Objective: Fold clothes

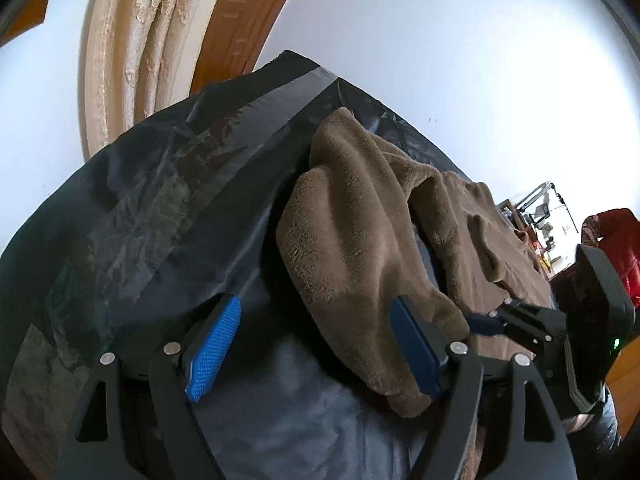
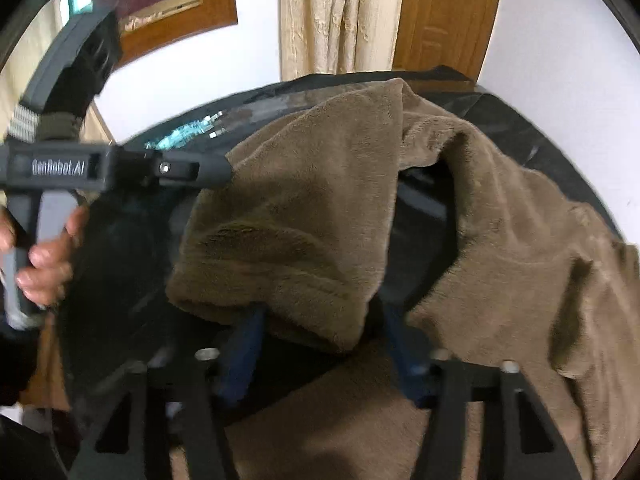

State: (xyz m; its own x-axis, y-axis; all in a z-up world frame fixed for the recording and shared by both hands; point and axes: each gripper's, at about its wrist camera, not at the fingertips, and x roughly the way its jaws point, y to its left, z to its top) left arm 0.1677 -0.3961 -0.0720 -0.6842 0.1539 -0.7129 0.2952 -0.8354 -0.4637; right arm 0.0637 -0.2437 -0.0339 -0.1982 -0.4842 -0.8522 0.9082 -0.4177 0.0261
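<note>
A brown fleece garment (image 1: 360, 240) lies rumpled on a table under a dark cover (image 1: 140, 208). My left gripper (image 1: 316, 348) is open. The garment's lower end lies between its blue pads, against the right pad (image 1: 416, 352), while the left pad is bare. From the right wrist it shows at the left, a hand on its handle, its tip (image 2: 224, 170) at the garment's edge (image 2: 304, 208). My right gripper (image 2: 324, 348) is blurred. A hanging fold sits between its fingers, touching the left one, with a thin dark gap before the right one. It also shows at the garment's right edge (image 1: 486, 322).
A grey tape stripe (image 1: 224, 120) crosses the dark cover. Behind the table are a white wall, a cream curtain (image 2: 344, 16) and a wooden door (image 2: 448, 12). A red object (image 1: 616, 240) and cluttered shelves stand at the far right. The cover's rim (image 2: 560, 128) drops off close behind the garment.
</note>
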